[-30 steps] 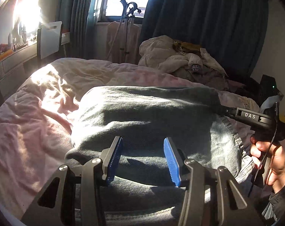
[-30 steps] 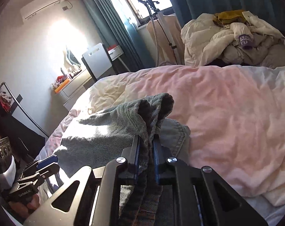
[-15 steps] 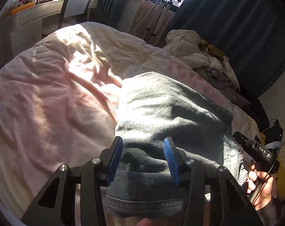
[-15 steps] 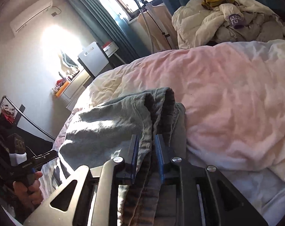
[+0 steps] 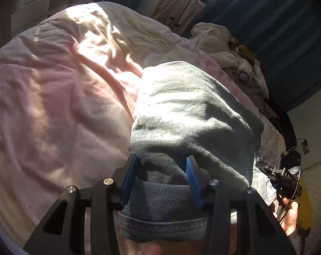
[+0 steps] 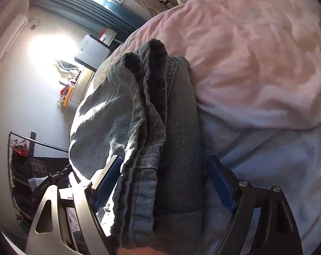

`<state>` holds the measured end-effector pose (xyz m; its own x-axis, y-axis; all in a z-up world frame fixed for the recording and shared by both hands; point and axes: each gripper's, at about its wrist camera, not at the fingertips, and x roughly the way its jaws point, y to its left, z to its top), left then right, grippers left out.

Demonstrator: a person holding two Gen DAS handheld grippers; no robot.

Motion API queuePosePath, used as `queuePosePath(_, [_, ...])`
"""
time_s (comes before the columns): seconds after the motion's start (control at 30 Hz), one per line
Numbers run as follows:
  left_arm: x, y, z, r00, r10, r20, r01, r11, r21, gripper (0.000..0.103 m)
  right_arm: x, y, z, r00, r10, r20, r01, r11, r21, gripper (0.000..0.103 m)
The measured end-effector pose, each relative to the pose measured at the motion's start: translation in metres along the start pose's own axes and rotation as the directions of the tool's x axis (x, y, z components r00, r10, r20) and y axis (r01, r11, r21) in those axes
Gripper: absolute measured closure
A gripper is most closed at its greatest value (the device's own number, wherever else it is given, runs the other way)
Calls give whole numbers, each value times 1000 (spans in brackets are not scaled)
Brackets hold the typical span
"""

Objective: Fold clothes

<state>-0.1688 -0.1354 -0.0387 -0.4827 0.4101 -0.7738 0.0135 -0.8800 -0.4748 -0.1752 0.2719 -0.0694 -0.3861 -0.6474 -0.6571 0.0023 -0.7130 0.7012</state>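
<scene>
A pair of grey-blue jeans (image 5: 188,114) lies folded in layers on the pink bed cover (image 5: 54,97). My left gripper (image 5: 162,176) is open, its blue pads on either side of the hem end of the jeans. My right gripper (image 6: 164,178) is open wide around the stacked folded edge of the jeans (image 6: 147,110). The right gripper also shows in the left wrist view (image 5: 285,178), held in a hand at the far right by the jeans' other side.
A heap of unfolded clothes (image 5: 228,48) lies at the far end of the bed before dark blue curtains (image 5: 277,34). A desk with small items (image 6: 75,89) stands by the wall. A white sheet (image 6: 266,159) lies to the right of the jeans.
My right gripper was shut on the jeans' fold and has opened wide. Both grippers have tilted down closer to the jeans. The left gripper stays open.
</scene>
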Motion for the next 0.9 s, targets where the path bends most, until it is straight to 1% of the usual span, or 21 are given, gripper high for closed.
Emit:
queuePosePath(0.1, [4,6,2,1000,-20,-17,20,999,-27,56,9,1,2,998,64,-24,-64,998,10,20])
queuePosePath(0.17, [7,10,3,999,-27,-28,26,999,-42,56,8,9,2,994,104,-28,-104,994,-16,17])
queuePosePath(0.23, [8,14,3,999,-32,-38,29,998,-56,56,1,16,1,990,143,-13,-143,989,-40,16])
queuePosePath(0.3, [11,18,4,998,-31,-54,28,998,-65,54,-6,18,2,981,195,7,-195,980,-31,16])
queuePosePath(0.33, [13,19,4,998,-29,-63,24,997,-68,53,-5,18,2,982,190,4,-190,981,-35,16])
queuePosePath(0.37, [15,20,4,997,-20,-72,15,997,-70,46,-4,18,2,983,184,1,-184,982,-39,16])
queuePosePath(0.4, [17,21,4,997,-12,-81,6,997,-72,37,1,18,2,988,155,-11,-156,987,-44,16])
queuePosePath(0.43, [20,22,3,996,-6,-88,0,997,-75,34,8,17,1,992,122,-27,-123,991,-50,16])
queuePosePath(0.47, [23,23,3,996,-8,-92,1,997,-80,33,15,16,0,995,89,-43,-91,994,-56,16])
queuePosePath(0.53, [26,26,4,995,-20,-96,12,996,-92,33,26,15,0,997,50,-56,-54,996,-75,17])
queuePosePath(0.6, [27,26,3,995,-31,-92,22,995,-96,33,30,17,1,998,27,-53,-32,996,-87,24])
queuePosePath(0.63, [27,24,3,996,-29,-89,21,996,-90,35,29,19,1,999,22,-49,-27,995,-97,26])
queuePosePath(0.67, [27,22,3,996,-27,-86,20,996,-85,41,28,21,0,999,17,-45,-22,994,-108,34])
queuePosePath(0.7, [27,20,2,996,-24,-83,17,997,-78,43,27,23,0,999,12,-40,-16,993,-119,43])
queuePosePath(0.77, [26,14,0,998,0,-70,-4,999,-53,48,25,31,-2,999,-23,-39,16,986,-167,52])
queuePosePath(0.8, [25,11,-1,998,13,-62,-15,999,-40,52,24,36,-3,998,-45,-35,38,981,-193,57])
queuePosePath(0.83, [23,9,-2,998,25,-53,-26,999,-29,55,22,40,-5,998,-58,-26,51,977,-205,58])
queuePosePath(0.9, [16,3,-5,999,45,-22,-45,999,-14,68,15,47,-7,998,-68,-3,65,975,-213,64])
